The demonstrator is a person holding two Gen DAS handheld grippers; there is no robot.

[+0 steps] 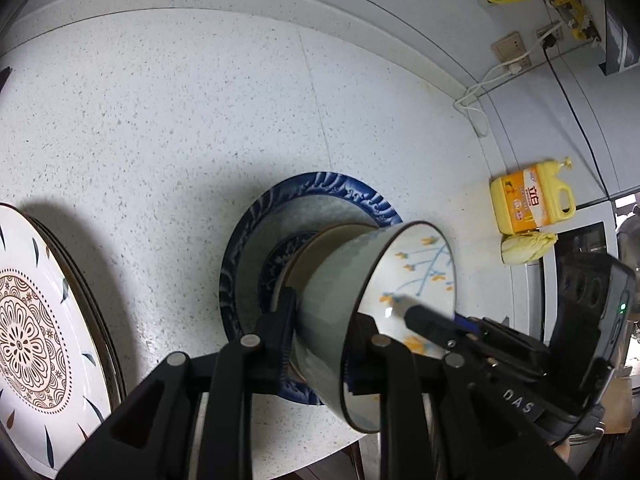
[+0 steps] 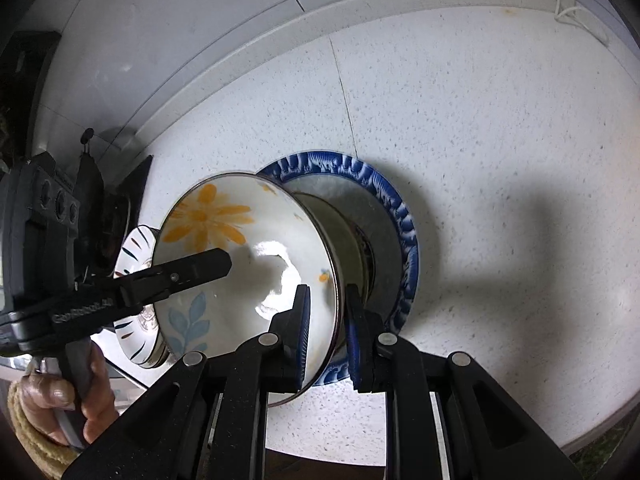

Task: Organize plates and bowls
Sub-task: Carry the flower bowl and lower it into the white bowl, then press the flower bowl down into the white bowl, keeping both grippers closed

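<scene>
A white bowl with orange flowers and blue leaves sits in the middle of a blue-rimmed plate on the speckled counter. It also shows in the right wrist view, on the same plate. My left gripper is shut on the bowl's near rim, one finger outside, one inside. My right gripper is shut on the opposite rim. Each gripper shows in the other's view, reaching into the bowl.
A stack of patterned white plates lies at the left; it shows in the right wrist view as a striped plate. A yellow detergent jug and a cabbage stand by the wall. Cables and sockets hang behind.
</scene>
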